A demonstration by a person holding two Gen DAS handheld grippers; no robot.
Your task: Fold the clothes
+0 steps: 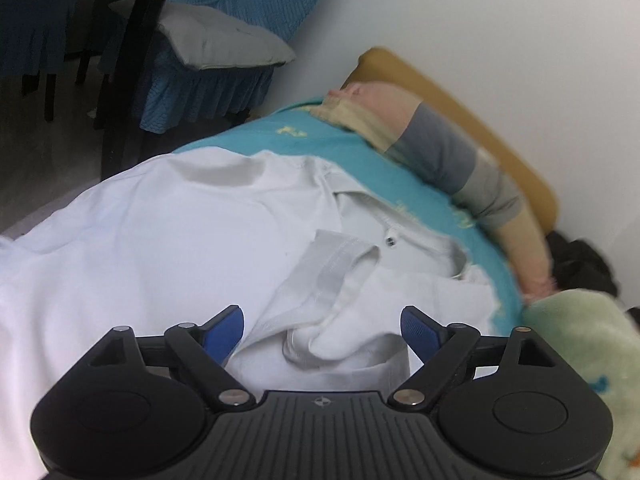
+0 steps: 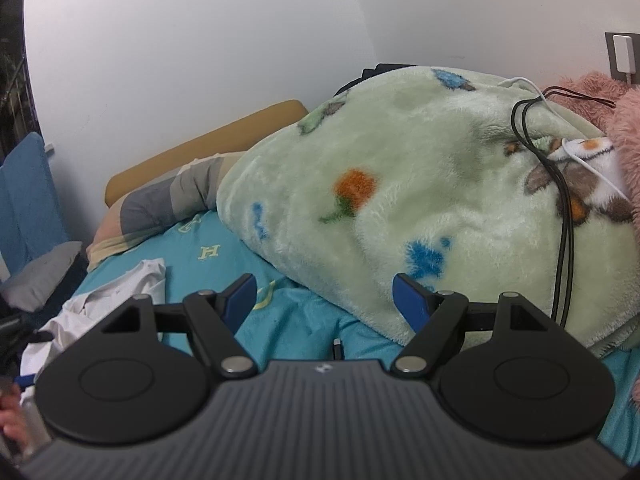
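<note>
Bed [image 2: 224, 236]: smooth teal sheet with pale yellow letter print, a mustard padded board along the white wall behind it.

Fleece blanket [image 2: 420, 200]: thick pale-green plush, domed heap with orange and blue prints, filling the right side of my right wrist view. Black cables [image 2: 564, 216] run down over it. Its lower edge touches the sheet just ahead of my right gripper [image 2: 324, 300].

White shirt [image 1: 160, 240]: thin smooth knit, spread and rumpled on the sheet. Stitched hems show, one dark button near the collar, and a sleeve bunches in soft folds directly ahead of my left gripper [image 1: 322, 330].

Long bolster [image 1: 448, 152]: striped grey, beige and pink, lying along the board beyond the shirt.

Left gripper: blue pads stand wide apart and hold nothing; the bunched sleeve lies between and just beyond them, pads not pressing it.

Right gripper: blue pads also wide apart, empty, over bare sheet.

Free room: the bare sheet strip between shirt and blanket. The bed's far-left edge drops toward a chair with a grey cushion [image 1: 224, 36].
</note>
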